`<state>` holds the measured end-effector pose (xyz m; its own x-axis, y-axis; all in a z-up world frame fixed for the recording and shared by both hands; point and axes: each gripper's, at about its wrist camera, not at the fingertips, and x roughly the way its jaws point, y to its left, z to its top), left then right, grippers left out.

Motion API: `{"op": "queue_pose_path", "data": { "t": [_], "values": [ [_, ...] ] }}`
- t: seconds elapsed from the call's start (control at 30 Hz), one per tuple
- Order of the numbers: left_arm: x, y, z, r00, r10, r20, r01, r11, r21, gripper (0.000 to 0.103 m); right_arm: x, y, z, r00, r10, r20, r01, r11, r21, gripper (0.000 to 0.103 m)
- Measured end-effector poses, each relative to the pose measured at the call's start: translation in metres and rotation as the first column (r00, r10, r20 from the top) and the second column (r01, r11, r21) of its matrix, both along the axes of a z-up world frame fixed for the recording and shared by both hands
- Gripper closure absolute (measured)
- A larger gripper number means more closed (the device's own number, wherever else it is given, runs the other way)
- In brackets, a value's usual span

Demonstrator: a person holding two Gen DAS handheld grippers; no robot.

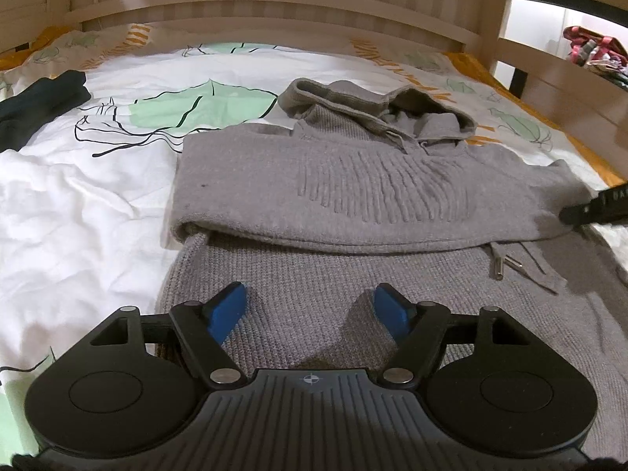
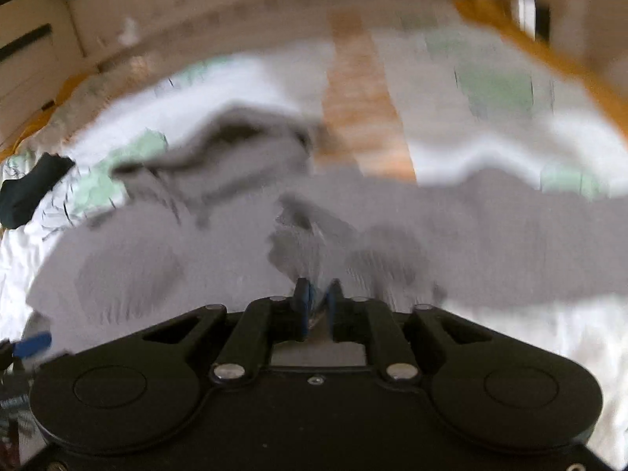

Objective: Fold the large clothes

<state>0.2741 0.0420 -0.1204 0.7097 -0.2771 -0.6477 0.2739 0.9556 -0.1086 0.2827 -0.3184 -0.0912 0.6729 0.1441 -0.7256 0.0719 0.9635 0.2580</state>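
A grey knitted hooded sweater (image 1: 353, 180) lies on the bed, its upper part folded over the lower body, hood (image 1: 376, 106) toward the headboard. My left gripper (image 1: 310, 308) is open and empty just above the sweater's lower body. My right gripper (image 2: 318, 300) is shut on a fold of the grey sweater (image 2: 314, 235); that view is heavily blurred. The right gripper's black tip (image 1: 596, 206) shows at the sweater's right sleeve in the left wrist view.
The bed has a white duvet with green leaf prints (image 1: 98, 180). A dark garment (image 1: 35, 106) lies at the far left. A wooden headboard (image 1: 274, 4) and side rail (image 1: 549, 78) bound the bed. Colourful items (image 1: 592, 51) sit beyond the rail.
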Motion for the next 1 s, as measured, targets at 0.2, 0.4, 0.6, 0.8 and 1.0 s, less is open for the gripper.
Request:
{"op": "queue_pose_path", "data": {
  "t": [0.2,0.4,0.6,0.8,1.0],
  "values": [
    [0.000,0.000,0.000,1.000,-0.001,0.000,0.001,1.000,0.000,0.031,-0.011,-0.013,-0.007,1.000,-0.021,0.021,0.019,0.996,0.089,0.046],
    [0.001,0.001,0.005,1.000,0.000,-0.015,0.000,1.000,0.004,0.031,0.007,-0.022,-0.011,0.999,-0.053,0.012,0.050,0.987,0.150,0.056],
    [0.014,0.004,0.021,0.999,0.037,-0.029,-0.036,0.998,0.054,0.032,0.012,-0.005,0.014,0.997,0.000,0.079,-0.005,0.998,0.056,0.088],
    [0.047,0.019,0.017,0.993,0.112,-0.039,-0.108,0.991,0.084,0.032,0.031,0.011,0.061,0.982,0.073,0.172,-0.089,0.992,0.090,0.088],
    [0.047,0.068,0.001,0.959,0.269,-0.089,-0.273,0.961,-0.045,0.032,0.036,0.014,0.095,0.952,0.128,0.278,-0.163,0.981,0.107,0.088]
  ]
}}
